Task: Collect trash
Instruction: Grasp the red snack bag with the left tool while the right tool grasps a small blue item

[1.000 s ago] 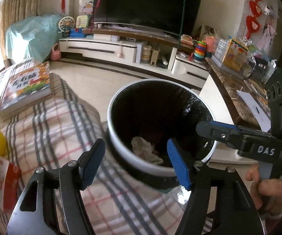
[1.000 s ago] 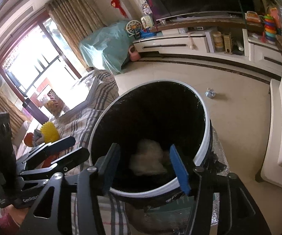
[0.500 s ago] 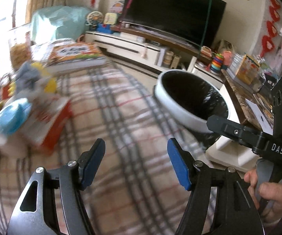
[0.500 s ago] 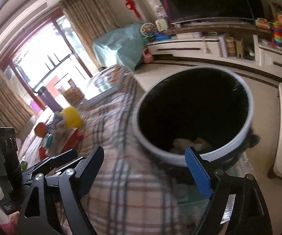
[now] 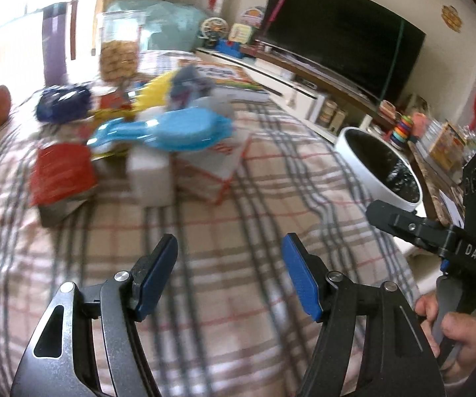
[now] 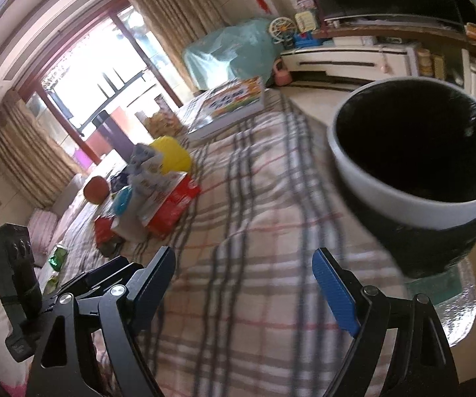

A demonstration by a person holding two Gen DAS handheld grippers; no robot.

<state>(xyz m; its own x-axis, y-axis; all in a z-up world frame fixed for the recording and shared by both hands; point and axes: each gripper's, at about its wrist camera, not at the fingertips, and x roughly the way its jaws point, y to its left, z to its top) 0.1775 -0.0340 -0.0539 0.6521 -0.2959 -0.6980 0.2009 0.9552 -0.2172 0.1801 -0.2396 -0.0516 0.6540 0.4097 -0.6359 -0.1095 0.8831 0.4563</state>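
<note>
**Clutter ahead of both open tools, bin off to the right**

Trash sits in a blurred heap on the plaid blanket (image 5: 224, 218), well ahead of your left hand-held gripper (image 5: 229, 273) and up-left of its line. Its jaws are spread wide with nothing between them, only blanket showing in the gap. In the heap you can pick out a red packet (image 5: 61, 178) nearest on the left, a white box (image 5: 150, 178) just right of it, a red-and-white carton (image 5: 216, 168) beside that, and a light-blue plastic piece (image 5: 171, 130) lying across the top. A yellow item (image 5: 153, 91) and a clear jar (image 5: 120, 48) stand farther back. Motion blur keeps you from telling which pieces touch.

The waste bin (image 5: 368, 162), white-rimmed with a black liner, stands beyond the blanket's right edge, well apart from the heap.

Your right hand-held gripper (image 6: 242, 279) is likewise released, jaws wide and holding nothing, above the blanket. From its camera the bin (image 6: 386, 198) is close on the upper right, and the heap, with the carton (image 6: 171, 201) at its near edge, lies well off to the upper left. A large book (image 6: 228, 106) rests farther back.
</note>
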